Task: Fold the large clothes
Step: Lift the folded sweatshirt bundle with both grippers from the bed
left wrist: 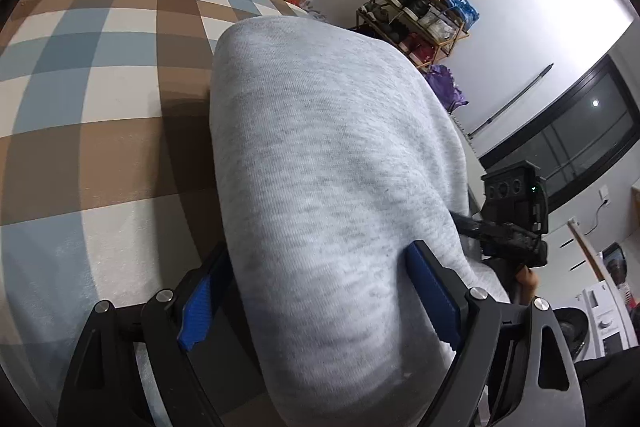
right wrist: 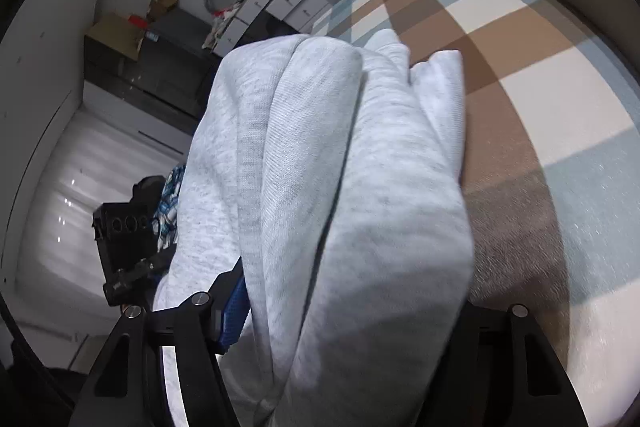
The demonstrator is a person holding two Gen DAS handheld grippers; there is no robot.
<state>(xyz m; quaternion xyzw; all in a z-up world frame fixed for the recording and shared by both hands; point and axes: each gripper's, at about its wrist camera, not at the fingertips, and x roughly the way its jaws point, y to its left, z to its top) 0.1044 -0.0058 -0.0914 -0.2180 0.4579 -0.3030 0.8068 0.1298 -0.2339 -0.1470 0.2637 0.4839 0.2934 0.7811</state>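
Left wrist view: the folded grey garment (left wrist: 320,187) runs lengthwise straight away from the camera over the checked bed cover (left wrist: 100,107). The left gripper (left wrist: 316,303) angles downward, jaws wide, blue pads flanking the cloth.

Right wrist view: the grey garment (right wrist: 340,187), bunched in folds, stretches away toward the bed cover's (right wrist: 560,107) far edge. The right gripper (right wrist: 348,311) tilts downward, jaws partly apart around the fabric; grip unclear.
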